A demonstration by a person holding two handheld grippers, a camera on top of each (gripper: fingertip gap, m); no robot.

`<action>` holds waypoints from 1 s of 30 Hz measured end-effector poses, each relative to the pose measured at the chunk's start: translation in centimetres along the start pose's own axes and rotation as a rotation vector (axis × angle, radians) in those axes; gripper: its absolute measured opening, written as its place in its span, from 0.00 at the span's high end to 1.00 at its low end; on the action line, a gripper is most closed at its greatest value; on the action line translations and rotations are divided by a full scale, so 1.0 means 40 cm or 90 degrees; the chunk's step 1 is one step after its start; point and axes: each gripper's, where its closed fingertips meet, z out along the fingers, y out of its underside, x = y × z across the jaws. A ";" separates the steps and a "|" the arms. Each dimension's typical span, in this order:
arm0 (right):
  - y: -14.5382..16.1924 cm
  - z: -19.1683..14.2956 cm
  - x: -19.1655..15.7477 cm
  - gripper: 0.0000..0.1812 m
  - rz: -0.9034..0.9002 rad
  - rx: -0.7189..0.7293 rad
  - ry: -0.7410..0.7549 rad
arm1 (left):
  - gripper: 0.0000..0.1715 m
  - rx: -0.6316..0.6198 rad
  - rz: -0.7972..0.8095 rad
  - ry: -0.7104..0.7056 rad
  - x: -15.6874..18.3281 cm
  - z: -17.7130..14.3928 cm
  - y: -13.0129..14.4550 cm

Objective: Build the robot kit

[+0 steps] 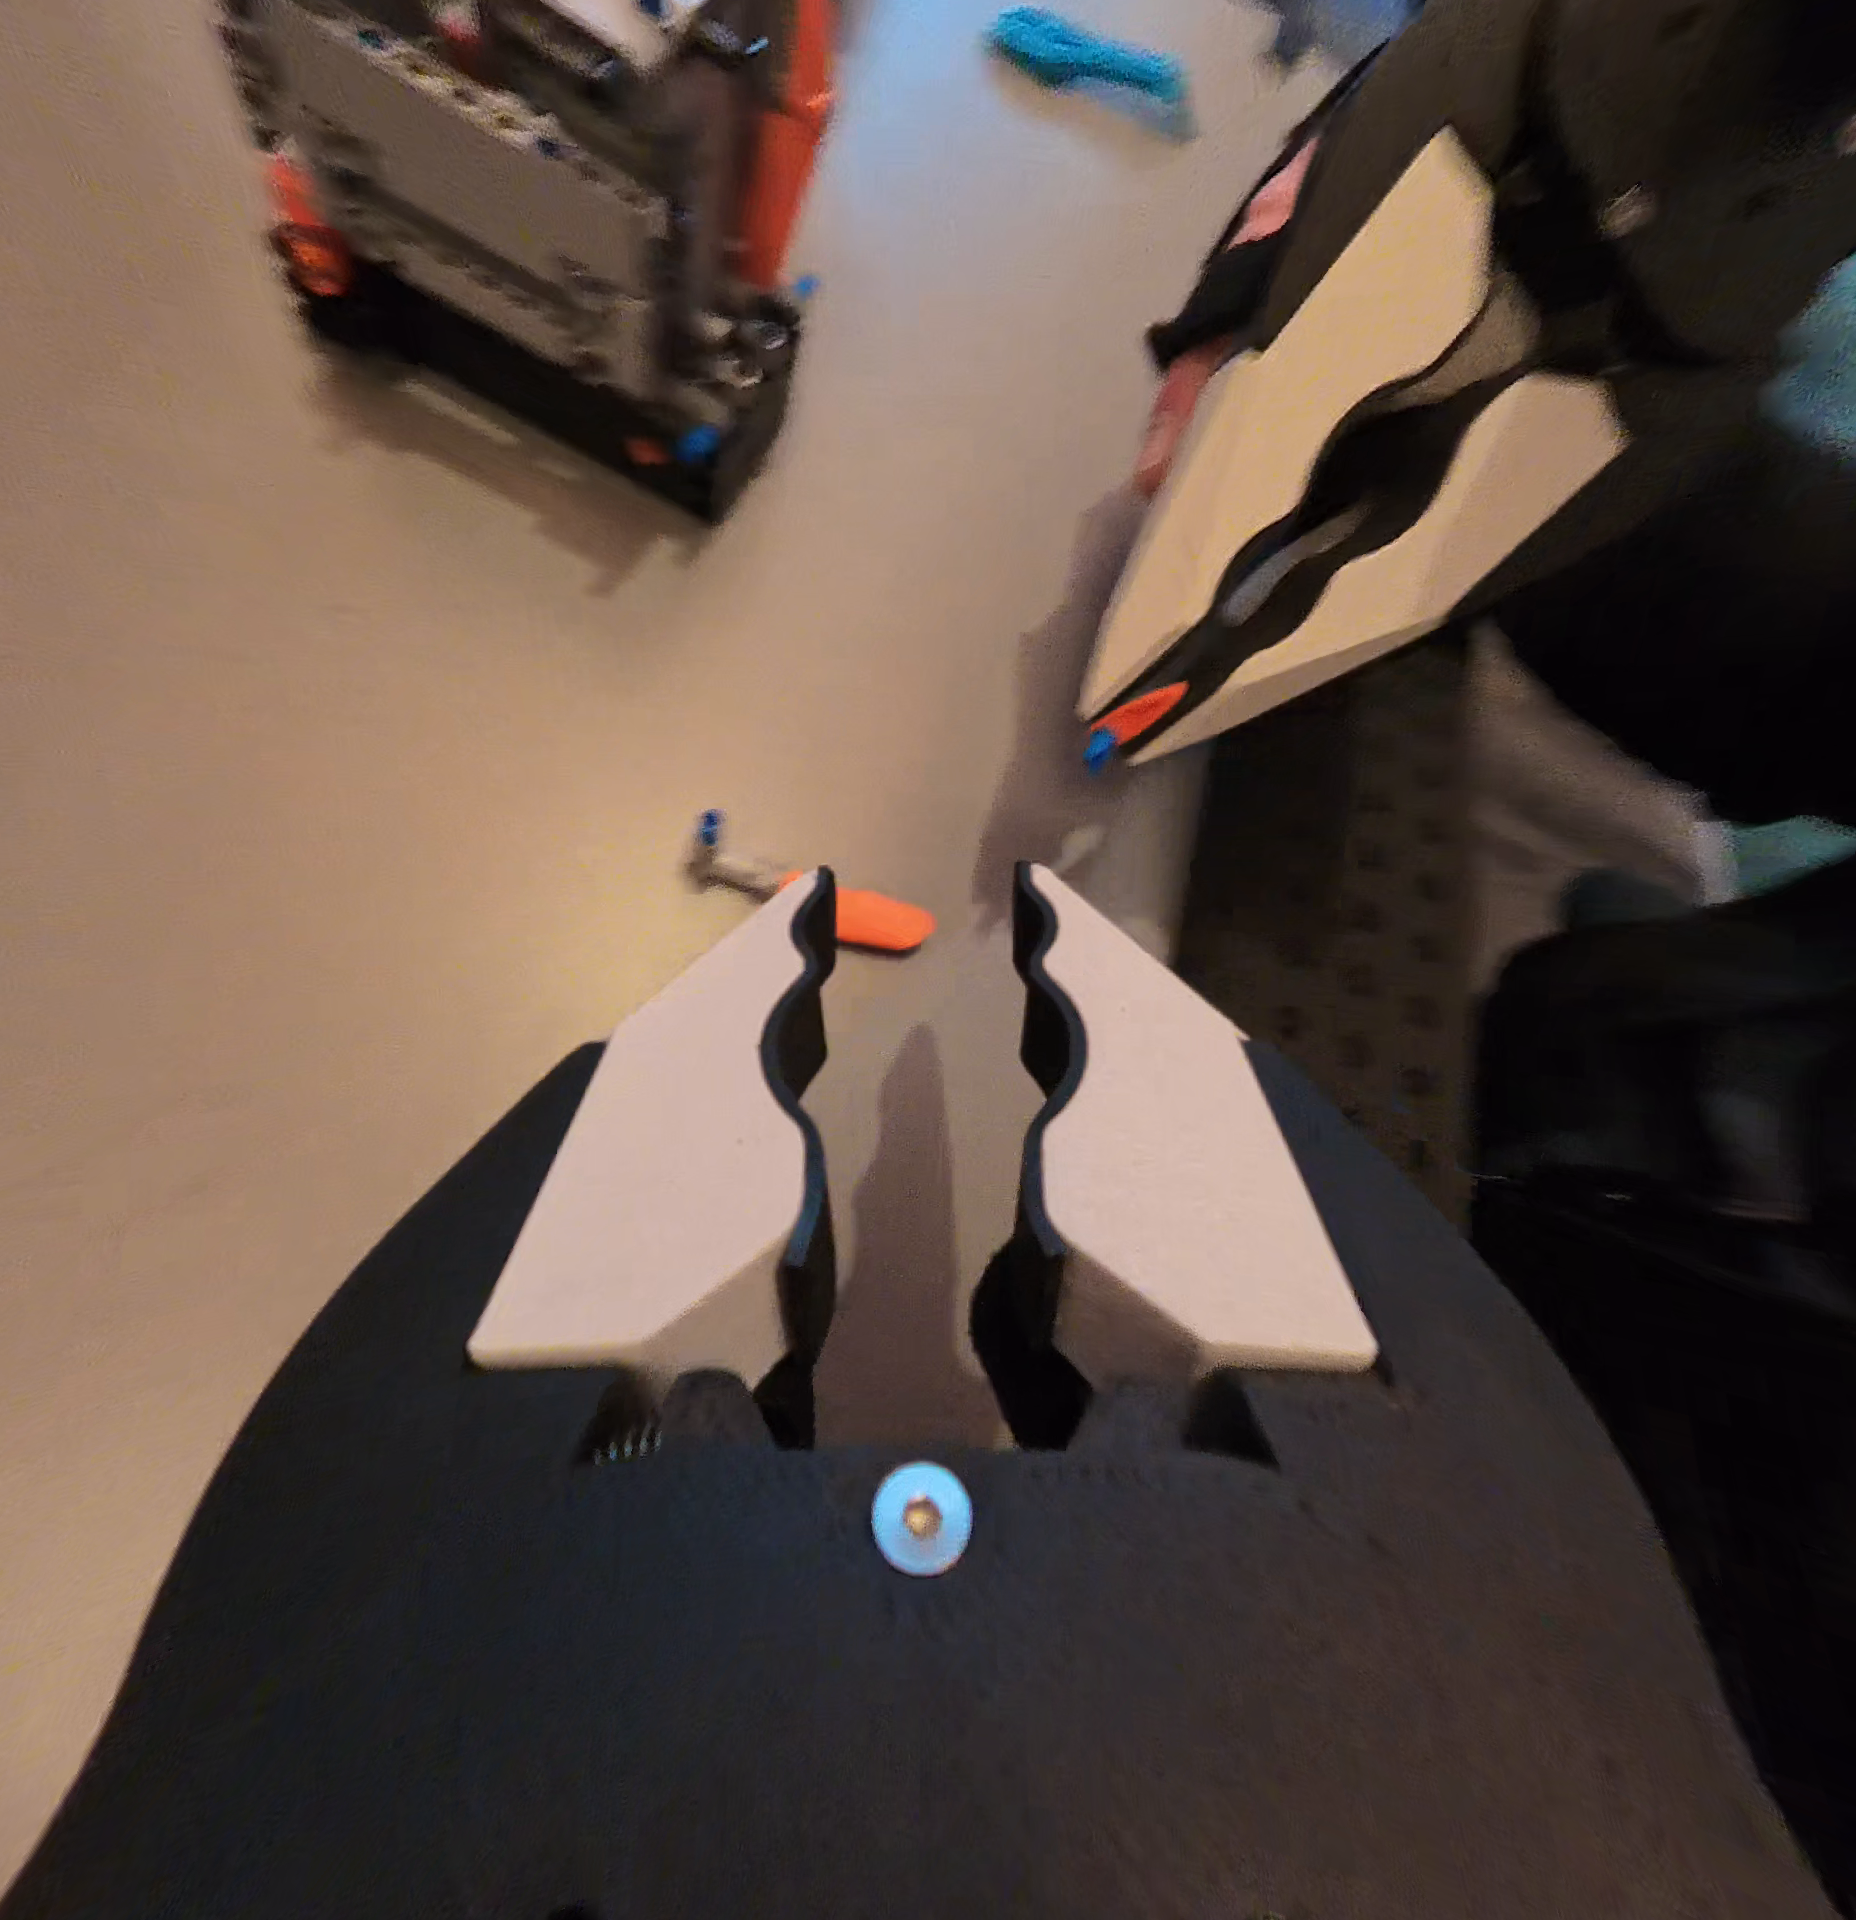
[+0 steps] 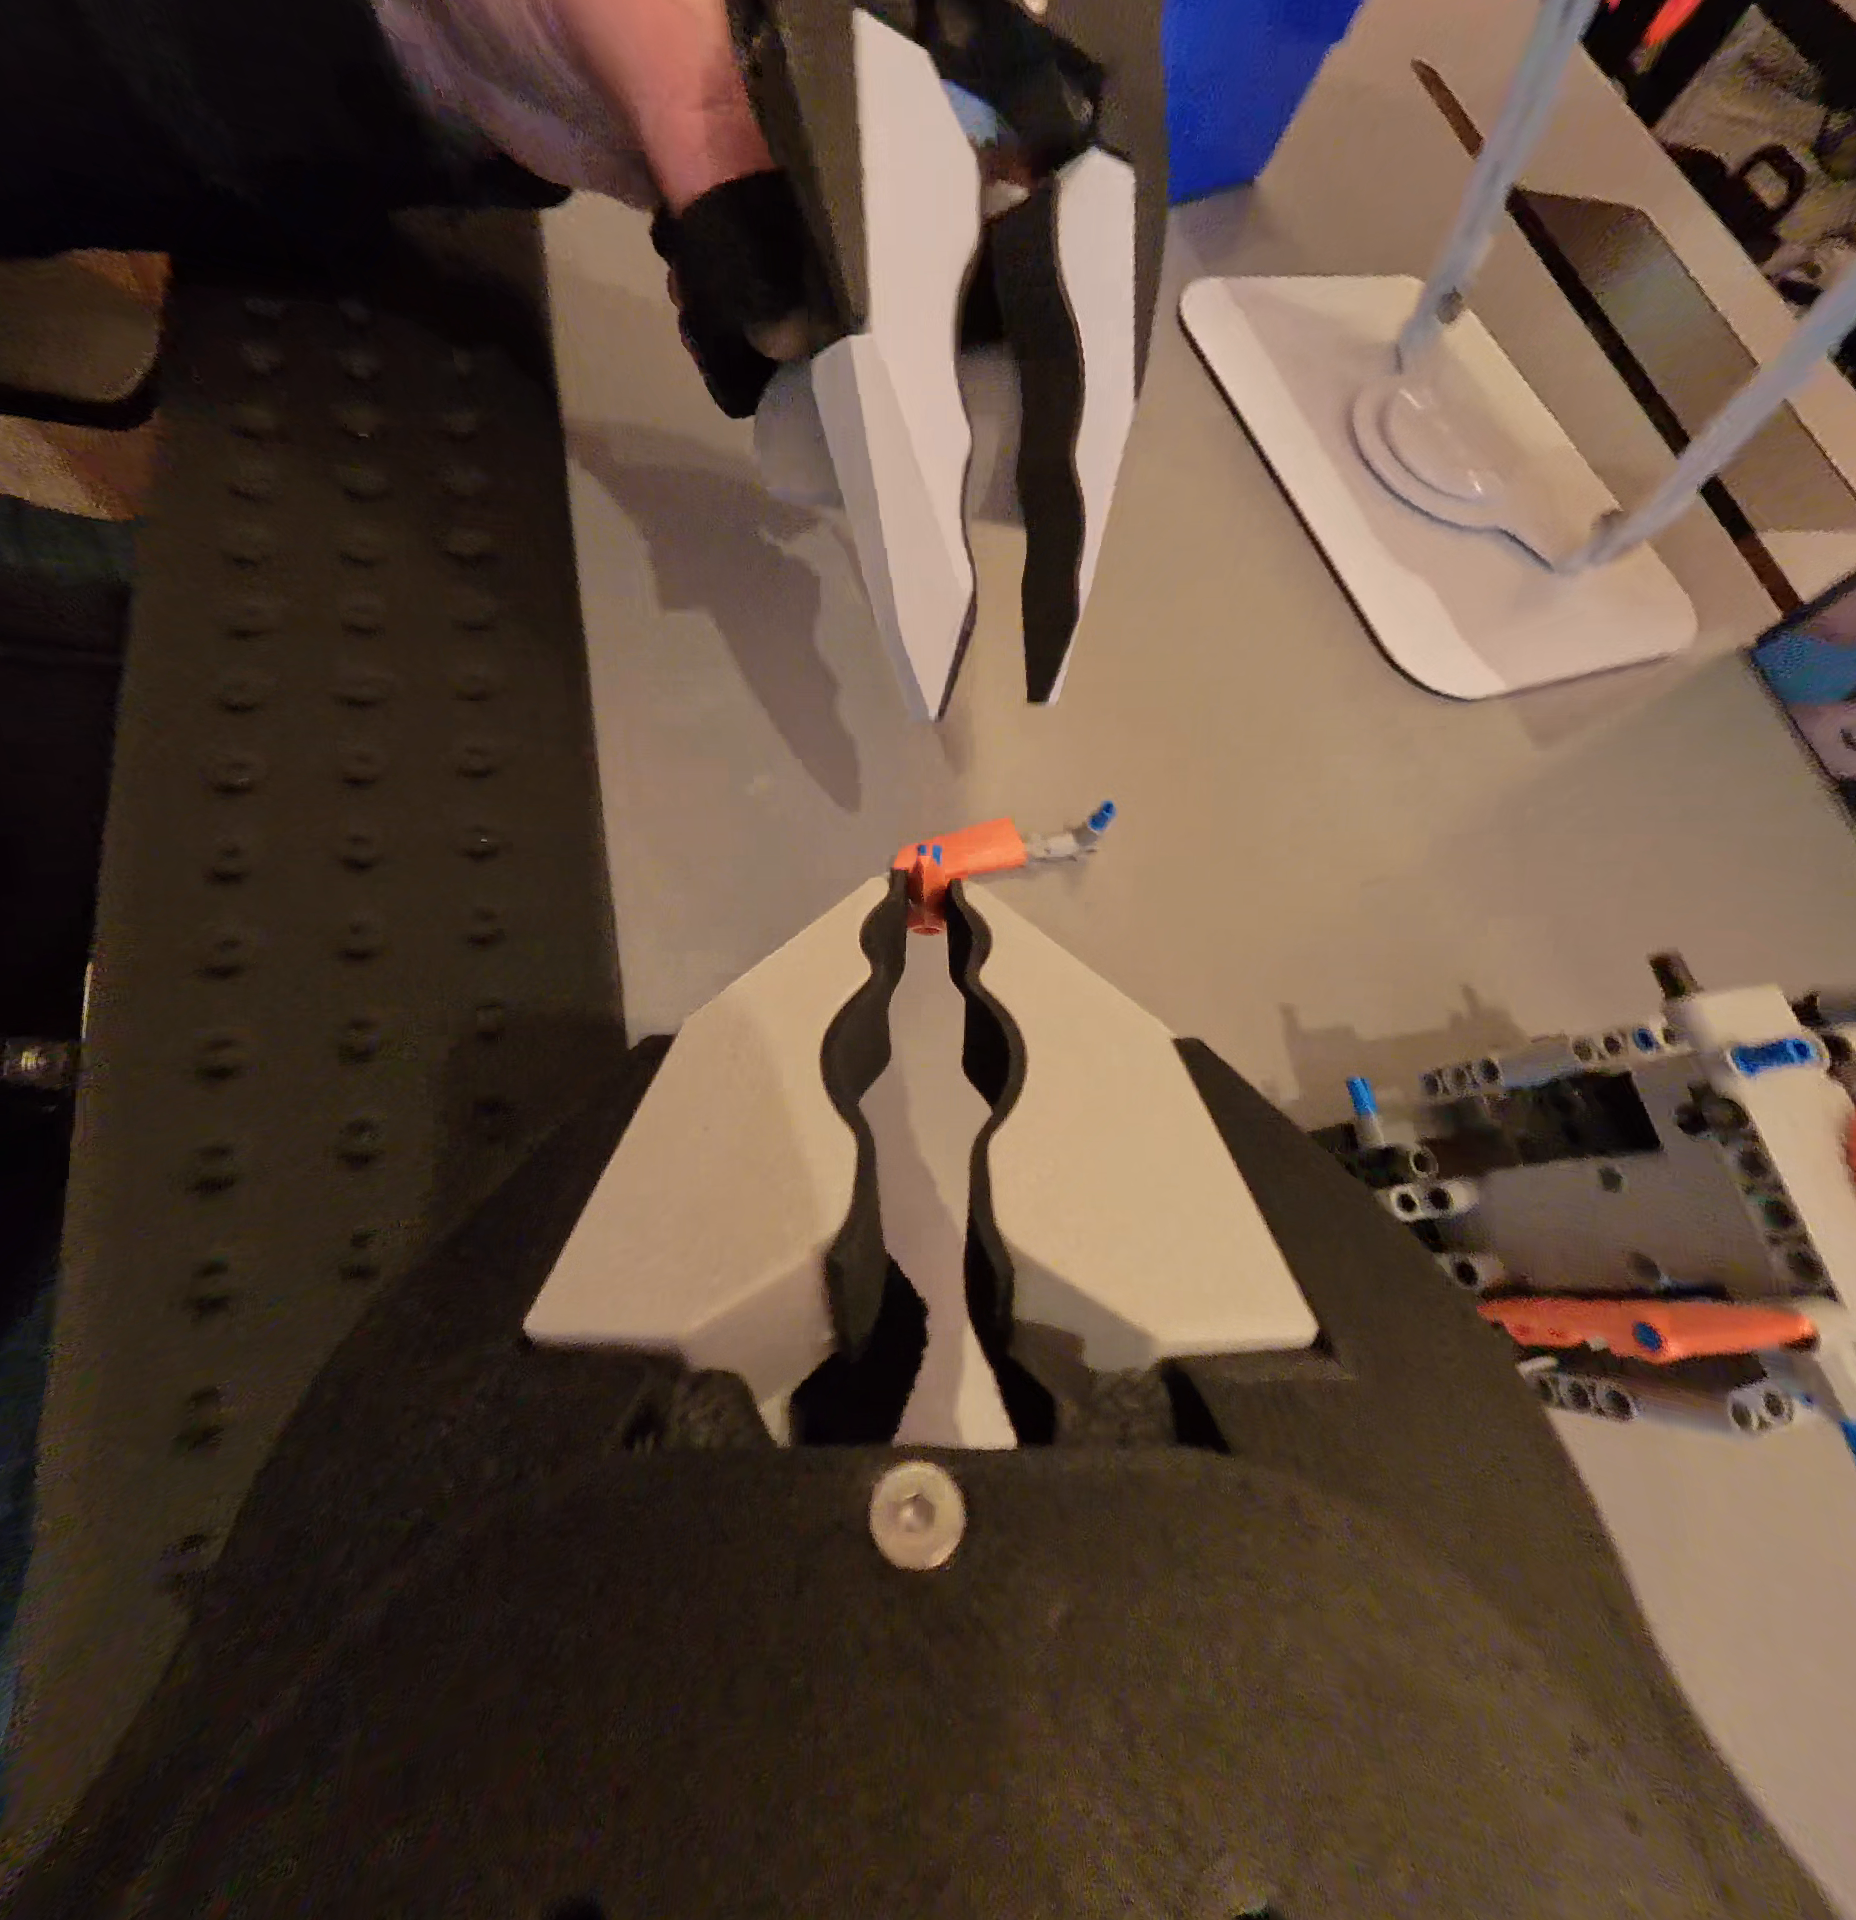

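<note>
My left gripper point(image 1: 924, 883) is open and empty, low over the pale table, with its fingertips beside a loose orange piece point(image 1: 882, 920) joined to a grey connector with a blue pin point(image 1: 721, 857). It also shows from the front in the right wrist view point(image 2: 991, 701). My right gripper point(image 2: 924, 883) is shut on a small orange piece point(image 2: 922, 902) with blue pins, held at the fingertips just short of the loose orange piece point(image 2: 981, 842). In the left wrist view the right gripper point(image 1: 1121, 727) comes in from the upper right with that small piece point(image 1: 1137, 715).
A grey, black and orange brick-built model point(image 1: 519, 239) stands farther off on the table point(image 1: 280, 831); it also shows at the right of the right wrist view point(image 2: 1682, 1195). A black studded plate point(image 2: 332, 831) runs along the table's edge. A white lamp base point(image 2: 1443, 478) stands behind. A blue thing point(image 1: 1090, 62) lies at the back. Spacing between my two grippers at the tips: around 5 centimetres. Both grippers' tips are roughly 12 centimetres from the black studded plate point(image 2: 332, 831).
</note>
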 end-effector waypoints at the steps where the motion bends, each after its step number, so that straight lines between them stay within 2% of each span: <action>1: 0.007 0.000 0.010 0.97 0.015 -0.004 0.003 | 0.80 -0.020 0.013 -0.023 -0.015 0.000 0.009; 4: 0.038 0.009 0.029 0.97 0.041 -0.028 0.012 | 0.76 -0.076 0.046 -0.051 -0.019 0.023 0.034; 7: 0.055 0.017 0.026 0.97 0.046 -0.045 0.012 | 0.72 -0.144 0.076 -0.121 -0.040 0.053 0.075; 10: 0.066 0.026 0.027 0.97 0.051 -0.057 0.013 | 0.67 -0.160 0.055 -0.131 -0.031 0.088 0.089; 13: 0.068 0.026 0.029 0.97 0.057 -0.056 0.012 | 0.71 -0.166 0.061 -0.184 -0.048 0.096 0.087; 16: 0.070 0.026 0.032 0.97 0.062 -0.053 0.012 | 0.77 -0.170 0.067 -0.196 -0.043 0.103 0.086; 22: 0.075 0.026 0.036 0.97 0.064 -0.055 0.017 | 0.77 -0.189 0.102 -0.177 -0.023 0.103 0.095; 26: 0.077 0.026 0.037 0.97 0.066 -0.057 0.017 | 0.78 -0.234 0.143 -0.150 -0.015 0.081 0.117; 30: 0.077 0.026 0.035 0.97 0.061 -0.056 0.019 | 0.78 -0.243 0.173 -0.140 -0.009 0.062 0.117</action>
